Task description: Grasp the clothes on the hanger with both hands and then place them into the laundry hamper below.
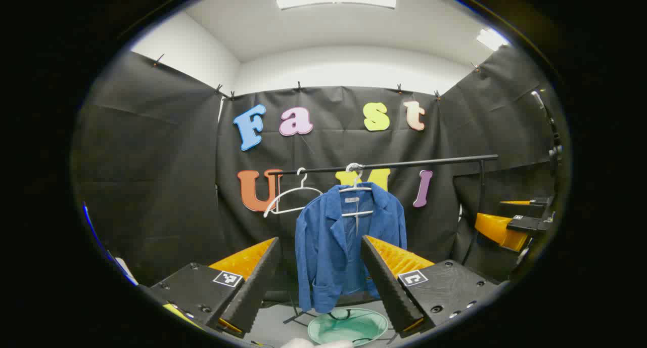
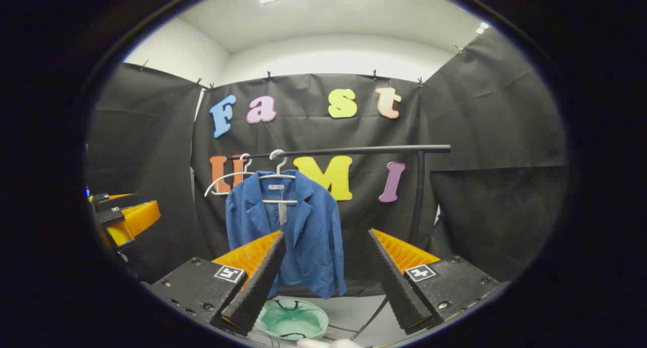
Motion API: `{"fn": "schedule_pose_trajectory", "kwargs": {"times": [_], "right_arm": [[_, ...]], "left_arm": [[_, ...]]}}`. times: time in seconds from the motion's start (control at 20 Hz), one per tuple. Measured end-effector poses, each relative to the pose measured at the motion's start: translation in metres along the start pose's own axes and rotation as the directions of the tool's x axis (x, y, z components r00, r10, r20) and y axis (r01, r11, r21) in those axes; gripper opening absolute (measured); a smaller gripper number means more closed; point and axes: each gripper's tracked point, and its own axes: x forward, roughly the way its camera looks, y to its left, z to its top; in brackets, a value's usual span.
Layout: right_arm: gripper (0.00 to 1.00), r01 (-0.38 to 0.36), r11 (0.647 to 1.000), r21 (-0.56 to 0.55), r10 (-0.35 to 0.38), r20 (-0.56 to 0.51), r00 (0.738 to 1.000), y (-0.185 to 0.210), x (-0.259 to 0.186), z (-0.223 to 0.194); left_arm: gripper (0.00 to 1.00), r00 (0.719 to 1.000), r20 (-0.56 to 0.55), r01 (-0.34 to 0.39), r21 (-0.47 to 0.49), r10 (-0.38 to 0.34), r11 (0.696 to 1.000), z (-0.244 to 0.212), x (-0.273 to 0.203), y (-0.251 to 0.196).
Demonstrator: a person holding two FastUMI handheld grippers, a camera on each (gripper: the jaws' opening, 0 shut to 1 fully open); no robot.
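Facing the rail [image 1: 389, 164]: blue jacket [image 1: 331, 247] hangs on its hanger [image 1: 356, 188] beneath it, hamper [image 1: 348, 326] below. My left gripper [image 1: 318, 274] and right gripper [image 2: 326, 272] gape wide, empty. Risk: tugging could drag the hanger off too.

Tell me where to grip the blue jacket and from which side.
Take the jacket at both shoulders, one gripper each, coming straight from the front. It hangs open, facing the grippers, on a hanger, so the shoulders are the held-up parts.
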Motion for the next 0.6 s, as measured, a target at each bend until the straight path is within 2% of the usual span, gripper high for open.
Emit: {"fn": "schedule_pose_trajectory", "kwargs": {"times": [0.35,0.5,0.6], "right_arm": [[1.00,0.001,1.000,-0.017,-0.001,0.025,1.000,0.002,0.007,0.011],[1.00,-0.001,0.999,-0.041,0.002,0.034,0.999,0.004,0.019,0.015],[1.00,-0.019,0.998,-0.052,0.021,0.035,0.999,0.009,0.032,0.015]], "left_arm": [[1.00,1.000,0.016,-0.010,-0.006,0.010,1.000,0.007,0.009,0.012],[1.00,0.999,0.034,0.013,-0.035,-0.012,0.999,0.009,0.021,0.003],[0.96,0.999,0.035,-0.014,-0.026,0.015,1.000,0.008,0.033,0.006]]}}
